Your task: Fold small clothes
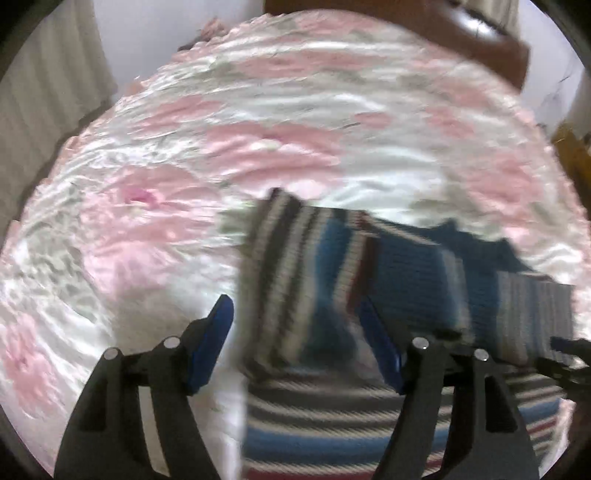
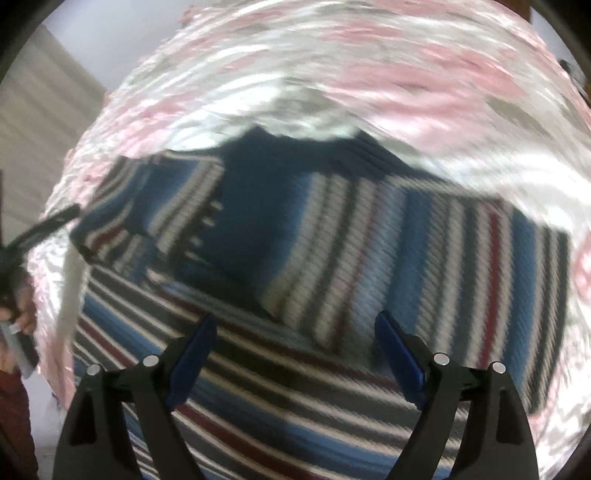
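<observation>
I found the striped knitted sweater in blue, grey, white and maroon [image 1: 388, 280] lying on the bed with the pink-and-white floral satin bedspread [image 1: 221, 147], partly folded: both sleeves appeared turned in across the body, their stripes running crosswise to those of the panel beneath.

The left tool [image 1: 295, 339] stood wide open over the garment's left edge, its blue pads holding nothing; one pad [image 1: 212, 350] hung over bare bedspread at 9 o'clock, the other over knit. The right tool [image 2: 295, 350] was likewise spread wide and empty above the lower body panel.

In my judgement the sleeve folds were done and the body fold remained. The next move would call for both tools to descend together to the hem at 6 o'clock, pinch one layer each, and carry it toward the collar at 12 o'clock without dragging the sleeves out of place. The knit looked thick and loose, so an uneven lift could skew it.

The left wrist view alone showed the dark brown wooden headboard [image 1: 443, 26] at 12 o'clock and the tip of the right tool at 3 o'clock. The right wrist view alone showed the dark navy collar region [image 2: 280, 155], the full right sleeve, and at 9 o'clock a person's hand [image 2: 22, 310] gripping the other handle. Both views were motion-blurred, so I could not tell the exact fold edges.
</observation>
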The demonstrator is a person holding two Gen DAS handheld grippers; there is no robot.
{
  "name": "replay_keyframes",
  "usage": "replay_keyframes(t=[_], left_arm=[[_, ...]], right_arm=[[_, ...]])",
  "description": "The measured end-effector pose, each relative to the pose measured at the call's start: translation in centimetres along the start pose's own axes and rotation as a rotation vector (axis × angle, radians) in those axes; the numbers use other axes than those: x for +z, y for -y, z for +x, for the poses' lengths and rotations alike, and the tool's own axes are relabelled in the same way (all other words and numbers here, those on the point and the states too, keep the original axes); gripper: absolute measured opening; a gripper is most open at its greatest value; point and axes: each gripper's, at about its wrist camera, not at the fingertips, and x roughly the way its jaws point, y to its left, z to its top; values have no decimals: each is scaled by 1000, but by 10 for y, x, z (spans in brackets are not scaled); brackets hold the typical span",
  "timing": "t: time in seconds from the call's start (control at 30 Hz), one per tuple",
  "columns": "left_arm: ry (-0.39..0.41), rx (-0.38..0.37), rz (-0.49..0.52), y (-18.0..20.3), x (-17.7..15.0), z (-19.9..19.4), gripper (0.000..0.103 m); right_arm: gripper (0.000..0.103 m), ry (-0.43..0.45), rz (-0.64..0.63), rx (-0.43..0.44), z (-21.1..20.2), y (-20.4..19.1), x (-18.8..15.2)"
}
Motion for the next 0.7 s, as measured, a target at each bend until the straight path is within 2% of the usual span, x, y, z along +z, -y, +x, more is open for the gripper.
replay_keyframes(t=[0.07, 0.13, 0.23, 0.3, 0.43, 0.47, 0.5, 0.53, 0.57, 0.63, 0.7], left_arm=[[-40, 57, 23, -3, 2, 16, 65], [-63, 61, 43, -5, -1, 26, 63], [-116, 69, 51, -8, -6, 43, 62], [-159, 40, 19, -16, -11, 57, 61], [-141, -7, -15, -26, -14, 62, 61], [-134, 1, -7, -25, -16, 63, 61], [-131, 2, 1, -25, -17, 64, 61], [-128, 1, 5, -25, -18, 64, 61], [-125, -6, -3, -27, -20, 65, 61], [-120, -22, -29, -28, -22, 63, 61], [-106, -40, -54, -31, -23, 60, 61]], right_arm=[[88, 7, -2, 25, 6, -20, 16], [86, 4, -21, 65, 14, -42, 29], [84, -40, -77, 70, 34, -75, 40], [83, -73, -65, 48, 48, -85, 44], [79, -134, 19, 100, 75, -82, 50], [71, -142, 34, 114, 79, -80, 50], [49, -152, 45, 135, 84, -79, 51], [38, -163, 49, 165, 90, -79, 51], [20, -164, 44, 188, 92, -80, 51], [15, -147, 12, 199, 88, -84, 52], [14, -71, -58, 191, 72, -90, 52]])
